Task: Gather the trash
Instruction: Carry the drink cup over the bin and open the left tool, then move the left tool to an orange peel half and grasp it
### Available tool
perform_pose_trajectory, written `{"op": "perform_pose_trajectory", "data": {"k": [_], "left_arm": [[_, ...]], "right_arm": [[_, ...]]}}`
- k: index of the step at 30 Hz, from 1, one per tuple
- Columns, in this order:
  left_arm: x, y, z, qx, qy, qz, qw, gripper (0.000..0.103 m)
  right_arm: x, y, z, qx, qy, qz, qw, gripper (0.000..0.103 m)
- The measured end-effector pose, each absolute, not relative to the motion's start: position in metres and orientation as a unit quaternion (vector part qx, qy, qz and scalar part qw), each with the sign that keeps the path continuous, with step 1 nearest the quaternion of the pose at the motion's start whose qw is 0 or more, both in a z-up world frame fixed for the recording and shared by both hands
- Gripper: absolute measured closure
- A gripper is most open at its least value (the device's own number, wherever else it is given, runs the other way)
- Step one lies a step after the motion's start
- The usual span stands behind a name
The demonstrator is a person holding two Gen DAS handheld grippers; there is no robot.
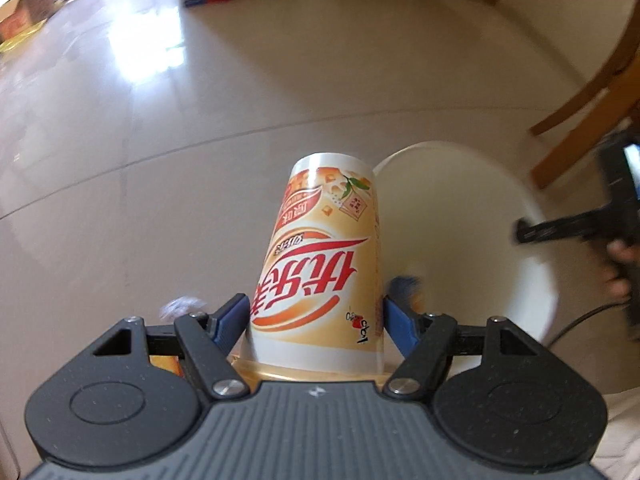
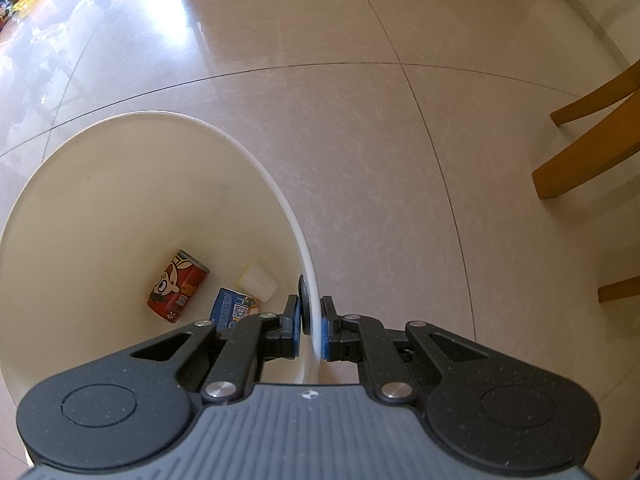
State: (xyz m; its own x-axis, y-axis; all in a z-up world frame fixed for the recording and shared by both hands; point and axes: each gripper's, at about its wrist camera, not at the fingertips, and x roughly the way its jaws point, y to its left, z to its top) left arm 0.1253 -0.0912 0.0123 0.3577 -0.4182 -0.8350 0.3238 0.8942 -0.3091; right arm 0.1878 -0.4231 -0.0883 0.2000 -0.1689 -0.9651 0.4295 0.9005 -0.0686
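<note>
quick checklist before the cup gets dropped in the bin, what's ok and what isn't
1. Left hand-held gripper holds the cup between its blue pads: ok.
2. Right hand-held gripper clamped on the bin rim, one finger inside, one outside: ok.
3. Cup over the bin opening: not ok, in the left view it sits beside the rim, not above it.
4. Room in the bin: ok, only a red can, a blue carton and a small white cup at the bottom.
5. Cup empty: cannot tell, its mouth faces the camera body and is hidden.
6. Chair legs clear of the bin: ok.
</note>
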Motion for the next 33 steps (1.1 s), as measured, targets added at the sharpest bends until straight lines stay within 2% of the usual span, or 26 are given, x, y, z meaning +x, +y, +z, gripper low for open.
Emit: {"op": "perform_pose_trajectory", "data": {"k": [9,15,17,20,25,33], "left_arm": [[0.132,-0.166,0.012,-0.075,0.519,-0.254,0.812,0.031],[0.133,-0.185,0.003,-0.085,0.524,-0.251,0.809,0.030],[0.133,-0.187,0.001,-0.087,0.522,-0.249,0.811,0.030],[0.132,-0.187,0.000,-0.099,0.522,-0.247,0.810,0.024],[0.128,-0.178,0.001,-0.097,0.520,-0.228,0.817,0.021],[0.114,-0.140,0.001,-0.077,0.507,-0.192,0.837,0.014]], "right_arm": [[0.188,-0.423,-0.088,0.114,0.600,-0.206,0.765,0.091],[0.188,-0.422,-0.089,0.114,0.600,-0.207,0.765,0.091],[0.188,-0.423,-0.088,0.117,0.599,-0.209,0.764,0.091],[0.188,-0.423,-0.089,0.120,0.599,-0.210,0.763,0.091],[0.188,-0.422,-0.087,0.122,0.598,-0.214,0.763,0.091],[0.188,-0.421,-0.087,0.131,0.596,-0.226,0.759,0.091]]}}
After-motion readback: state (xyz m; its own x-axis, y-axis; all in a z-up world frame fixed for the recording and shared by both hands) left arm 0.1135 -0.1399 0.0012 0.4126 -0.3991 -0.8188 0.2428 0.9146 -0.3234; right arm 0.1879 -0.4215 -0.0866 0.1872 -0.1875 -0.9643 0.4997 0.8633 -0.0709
